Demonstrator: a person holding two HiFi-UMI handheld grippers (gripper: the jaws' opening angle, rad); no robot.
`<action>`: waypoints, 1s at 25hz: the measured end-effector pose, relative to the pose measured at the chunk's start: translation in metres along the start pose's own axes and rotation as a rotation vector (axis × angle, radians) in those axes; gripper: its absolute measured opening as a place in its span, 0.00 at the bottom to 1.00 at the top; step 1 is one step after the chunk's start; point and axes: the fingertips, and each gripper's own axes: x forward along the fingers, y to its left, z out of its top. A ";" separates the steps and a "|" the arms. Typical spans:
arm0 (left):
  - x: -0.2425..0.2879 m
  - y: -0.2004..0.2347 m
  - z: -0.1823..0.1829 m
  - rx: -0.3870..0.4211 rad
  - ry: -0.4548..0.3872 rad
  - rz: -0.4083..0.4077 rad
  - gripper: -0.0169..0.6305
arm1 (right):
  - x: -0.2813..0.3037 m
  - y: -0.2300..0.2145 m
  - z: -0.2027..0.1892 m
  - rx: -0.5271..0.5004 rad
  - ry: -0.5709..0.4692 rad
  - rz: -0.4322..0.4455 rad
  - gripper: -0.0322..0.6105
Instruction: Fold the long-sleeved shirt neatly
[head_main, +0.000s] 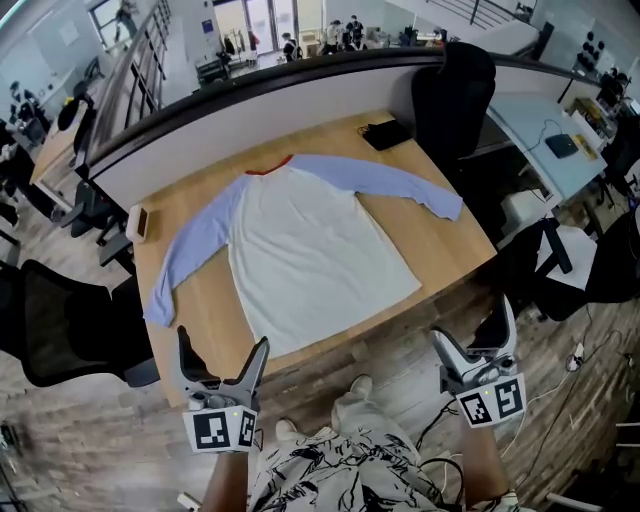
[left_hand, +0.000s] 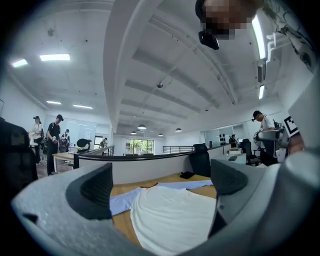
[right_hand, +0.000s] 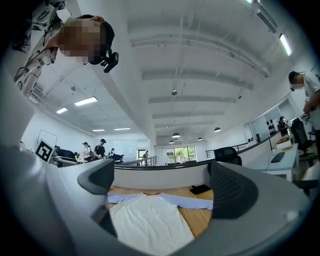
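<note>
A long-sleeved shirt (head_main: 310, 245) lies flat on the wooden table (head_main: 455, 250), white body, pale blue sleeves spread to both sides, red collar at the far end. It also shows as the shirt (left_hand: 172, 215) in the left gripper view and the shirt (right_hand: 147, 220) in the right gripper view. My left gripper (head_main: 222, 355) is open, held off the table's near edge below the hem. My right gripper (head_main: 472, 335) is open too, past the near right corner, over the floor. Neither touches the shirt.
A black pouch (head_main: 387, 133) lies at the table's far right, a small white and brown object (head_main: 139, 223) at its left edge. Black office chairs stand at the left (head_main: 60, 325), the far right (head_main: 452, 90) and the right (head_main: 545, 265). A curved partition (head_main: 250, 105) backs the table.
</note>
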 end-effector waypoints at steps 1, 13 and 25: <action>0.008 -0.004 -0.001 0.007 0.005 0.010 0.95 | 0.007 -0.009 -0.001 -0.001 0.004 0.010 0.97; 0.020 0.018 -0.005 0.019 0.039 0.285 0.95 | 0.110 -0.041 -0.025 0.009 0.054 0.221 0.98; 0.028 0.135 -0.027 0.004 0.089 0.466 0.95 | 0.234 0.041 -0.053 -0.004 0.089 0.392 0.98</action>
